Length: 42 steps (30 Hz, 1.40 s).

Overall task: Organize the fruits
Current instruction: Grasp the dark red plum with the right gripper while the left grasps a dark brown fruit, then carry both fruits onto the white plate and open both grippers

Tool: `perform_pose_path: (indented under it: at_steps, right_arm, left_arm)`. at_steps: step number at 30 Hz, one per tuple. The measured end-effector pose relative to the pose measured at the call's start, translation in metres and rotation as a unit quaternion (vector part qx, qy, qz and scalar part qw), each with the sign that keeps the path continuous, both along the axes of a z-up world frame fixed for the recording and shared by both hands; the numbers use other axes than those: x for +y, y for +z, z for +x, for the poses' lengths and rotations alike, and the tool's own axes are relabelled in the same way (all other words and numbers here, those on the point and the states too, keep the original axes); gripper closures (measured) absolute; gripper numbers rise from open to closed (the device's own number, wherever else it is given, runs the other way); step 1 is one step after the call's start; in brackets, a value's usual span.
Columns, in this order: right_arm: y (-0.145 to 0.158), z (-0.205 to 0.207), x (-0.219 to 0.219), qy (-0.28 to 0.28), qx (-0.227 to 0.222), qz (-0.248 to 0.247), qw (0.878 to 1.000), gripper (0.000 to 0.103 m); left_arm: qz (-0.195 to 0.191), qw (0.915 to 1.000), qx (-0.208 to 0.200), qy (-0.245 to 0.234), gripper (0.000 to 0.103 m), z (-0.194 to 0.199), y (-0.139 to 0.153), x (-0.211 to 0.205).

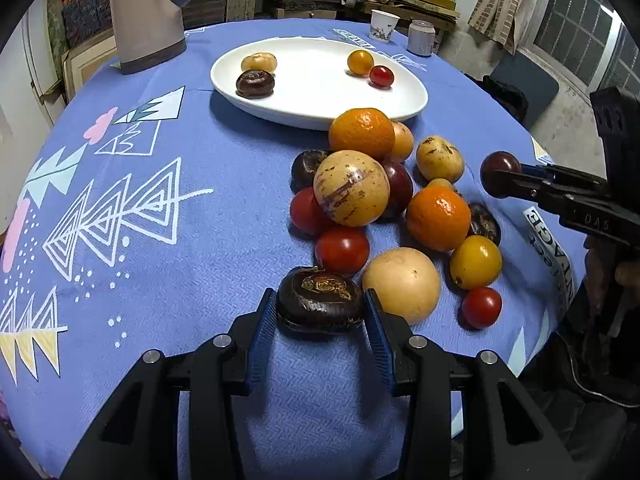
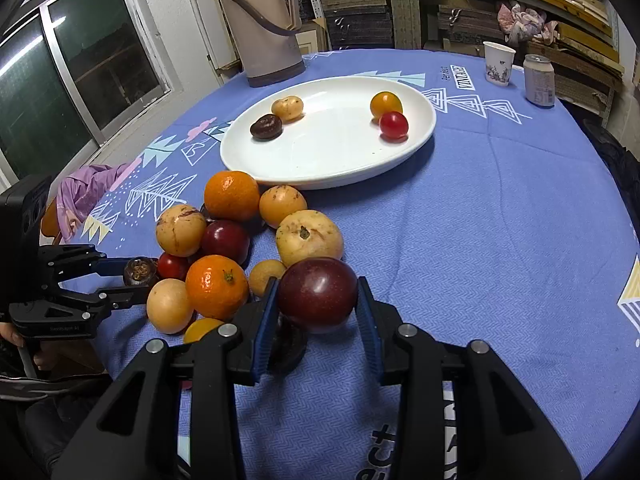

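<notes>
My left gripper (image 1: pixel 320 312) is clamped on a dark brown water chestnut (image 1: pixel 320 300) at the near edge of the fruit pile, its blue pads (image 1: pixel 262 336) pressed to both sides; I cannot tell whether it rests on the blue tablecloth (image 1: pixel 160 260). My right gripper (image 2: pixel 318 308) is closed on a dark red plum (image 2: pixel 317 294), held above the cloth just right of the pile.

On the white plate (image 1: pixel 320 92) at the far side I count four pieces: a brown water chestnut (image 1: pixel 255 83) and a small yellow-brown fruit (image 1: pixel 259 63) on its left, a yellow cherry tomato (image 1: pixel 360 62) touching a red cherry tomato (image 1: pixel 381 76) on its right.

In the pile near the plate I count two tangerines (image 1: pixel 362 133), three red cherry tomatoes (image 1: pixel 342 249), one yellow tomato (image 1: pixel 475 262) and one more plum (image 1: pixel 398 186), mixed with several pale yellow fruits.

Beyond the plate stand one beige thermos (image 1: pixel 146 12) at far left, and one paper cup (image 1: pixel 384 26) and one can (image 1: pixel 421 37) at far right.
</notes>
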State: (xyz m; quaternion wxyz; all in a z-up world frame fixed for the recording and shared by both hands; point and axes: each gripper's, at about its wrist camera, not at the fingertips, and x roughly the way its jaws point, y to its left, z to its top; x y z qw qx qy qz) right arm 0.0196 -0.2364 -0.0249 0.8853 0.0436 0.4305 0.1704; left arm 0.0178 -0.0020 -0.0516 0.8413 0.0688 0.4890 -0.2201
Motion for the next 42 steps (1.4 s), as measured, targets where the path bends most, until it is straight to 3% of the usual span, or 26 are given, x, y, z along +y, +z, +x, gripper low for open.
perform_pose_path:
  at_steps: [11,19,29,39,42]
  right_arm:
    - [0.025,0.010,0.001,0.008,-0.031,-0.009,0.999,0.066]
    - [0.048,0.059,0.004,0.008,-0.053,-0.017,0.998,0.066]
    - [0.032,0.133,0.011,0.017,-0.018,-0.021,0.999,0.066]
    - [-0.004,0.195,0.027,0.024,0.026,-0.043,0.998,0.066]
    - [-0.010,0.205,0.025,0.011,0.023,-0.046,0.999,0.065]
  left_arm:
    - [-0.004,0.9982,-0.057,0.017,0.059,0.016,0.046,0.013]
    - [-0.006,0.9953,-0.095,0.016,0.059,0.077,0.073,-0.012]
    - [-0.012,0.9983,-0.050,0.027,0.059,0.160,0.048,-0.042]
    - [-0.015,0.9992,-0.030,0.023,0.059,0.206,0.026,-0.065]
    - [-0.006,0.9988,-0.040,0.028,0.059,0.215,0.024,-0.069]
